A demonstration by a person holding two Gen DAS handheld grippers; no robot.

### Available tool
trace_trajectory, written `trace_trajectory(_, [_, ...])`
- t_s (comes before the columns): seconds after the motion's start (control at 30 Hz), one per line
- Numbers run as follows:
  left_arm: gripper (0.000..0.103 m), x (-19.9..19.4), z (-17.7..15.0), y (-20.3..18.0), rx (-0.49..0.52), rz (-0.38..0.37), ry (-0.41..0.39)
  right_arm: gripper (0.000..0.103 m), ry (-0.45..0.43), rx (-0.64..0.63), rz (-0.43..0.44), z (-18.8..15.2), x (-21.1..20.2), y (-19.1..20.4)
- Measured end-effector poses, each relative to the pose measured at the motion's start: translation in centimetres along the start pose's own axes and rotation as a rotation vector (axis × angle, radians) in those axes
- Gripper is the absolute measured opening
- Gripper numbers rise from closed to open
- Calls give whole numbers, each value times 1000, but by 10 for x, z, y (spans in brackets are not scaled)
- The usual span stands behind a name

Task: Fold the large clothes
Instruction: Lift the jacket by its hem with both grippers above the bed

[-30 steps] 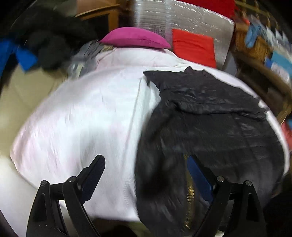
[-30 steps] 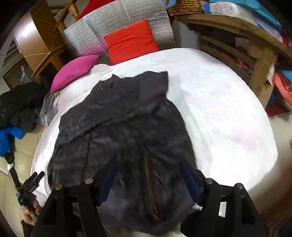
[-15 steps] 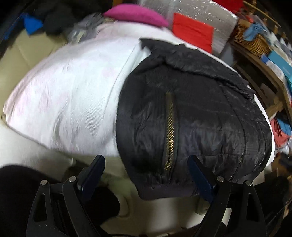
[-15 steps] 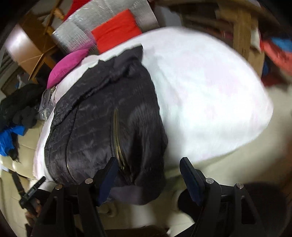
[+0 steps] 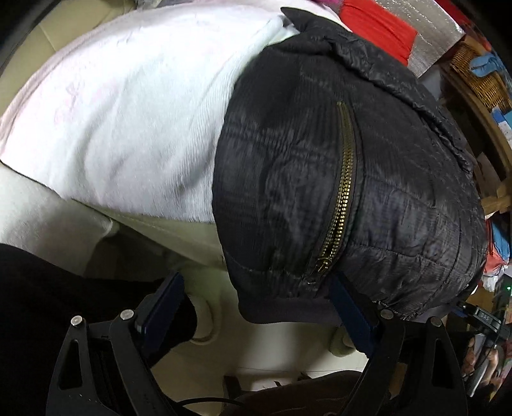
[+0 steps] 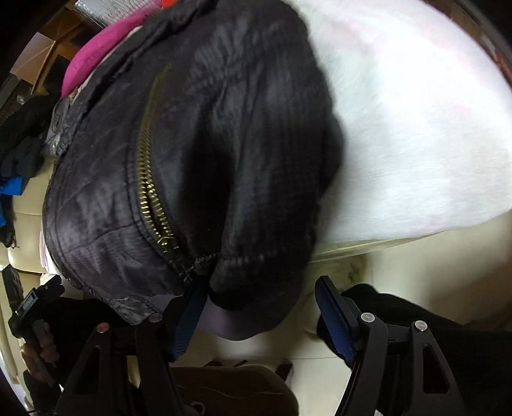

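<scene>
I hold both hand-held grippers, left (image 5: 256,315) and right (image 6: 260,315), jaws apart, at the black jacket (image 5: 352,179) hem; next, clamp it

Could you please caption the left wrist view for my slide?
Open left claw poised at the hem of a black quilted jacket hanging over the white-covered bed edge.

Your left wrist view cuts the black jacket (image 5: 368,166) off behind the right blue pad, so its hem there is hidden. The red cushion (image 5: 384,22) runs off the top edge. Clutter at the far right is too small to name.

Your right wrist view smears the jacket's (image 6: 224,144) right side and the white bedspread (image 6: 416,128) with motion blur. The magenta cushion (image 6: 96,54) is half covered by the jacket. Your other hand (image 6: 38,345) is mostly cropped at the left edge.
</scene>
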State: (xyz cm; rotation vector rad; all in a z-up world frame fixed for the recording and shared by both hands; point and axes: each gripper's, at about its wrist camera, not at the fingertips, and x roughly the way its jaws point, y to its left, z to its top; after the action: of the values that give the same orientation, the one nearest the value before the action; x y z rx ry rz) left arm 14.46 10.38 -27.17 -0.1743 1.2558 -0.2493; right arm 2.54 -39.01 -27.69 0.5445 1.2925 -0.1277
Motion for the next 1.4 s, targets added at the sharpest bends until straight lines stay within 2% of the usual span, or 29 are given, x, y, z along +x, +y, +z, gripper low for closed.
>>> trace_trajectory(0.07, [92,4,-3,2,-12,-27,9,73,-19,-1,4,1,2,1])
trace_trajectory(0.17, [88,8,-7,4,-19,-27,4,72,-58,7,28,-2,0,-1])
trace_trajectory(0.2, [84,8,-9,4,-14,-31,-1,67,-63,5,32,-3,0,-2])
trace_trajectory(0.23, [69,9,-10,4,-6,-41,3,53,-65,4,51,-5,-2,-3])
trace_trajectory(0.3, [54,12,-12,3,9,-51,14,46,-81,4,72,-12,-7,2])
trace_trajectory(0.33, [43,12,-14,1,23,-52,17,42,-86,-2,65,-14,-9,4])
trace_trajectory(0.37, [40,12,-16,0,33,-49,17,40,-86,-8,62,-17,-10,7])
trace_trajectory(0.5, [44,14,-15,1,-4,-36,16,40,-46,-71,130,-31,-16,19])
trace_trajectory(0.57, [73,19,-15,10,-59,-6,40,40,-29,-102,128,-34,-16,22])
trace_trajectory(0.6, [76,22,-16,13,-85,-3,51,43,-17,-97,127,-35,-14,23])
trace_trajectory(0.63, [76,24,-17,15,-100,-12,59,47,0,-82,125,-37,-11,24])
trace_trajectory(0.67, [77,28,-18,15,-109,-20,75,60,17,-58,115,-35,-7,22])
trace_trajectory(0.7, [79,33,-19,13,-111,-17,95,66,29,-47,111,-32,-5,17])
trace_trajectory(0.77, [88,45,-23,10,-109,-3,130,72,38,-40,104,-25,-3,16])
trace_trajectory(0.9, [88,76,-28,2,-126,-37,221,77,56,-81,42,-21,13,24])
trace_trajectory(0.97, [88,87,-30,-2,-123,-44,239,78,74,-102,23,-22,22,27])
trace_trajectory(1.03, [87,91,-31,-4,-111,-65,223,78,64,-115,28,-19,29,31])
trace_trajectory(1.1, [79,89,-31,-6,-95,-87,197,71,37,-110,59,-20,26,32])
trace_trajectory(1.17, [59,84,-34,-8,-78,-121,184,48,26,-101,76,-28,15,33])
trace_trajectory(1.2, [55,82,-35,-9,-72,-122,178,39,25,-94,74,-31,10,32])
trace_trajectory(1.27, [34,76,-38,-7,-68,-132,162,27,26,-86,92,-35,0,34])
trace_trajectory(1.3, [30,73,-39,-6,-73,-141,157,25,23,-92,106,-38,-7,36])
trace_trajectory(1.37, [13,62,-42,-4,-86,-170,148,24,15,-112,138,-43,-21,47])
trace_trajectory(1.4, [11,59,-38,-6,-83,-183,140,24,7,-128,176,-47,-30,52])
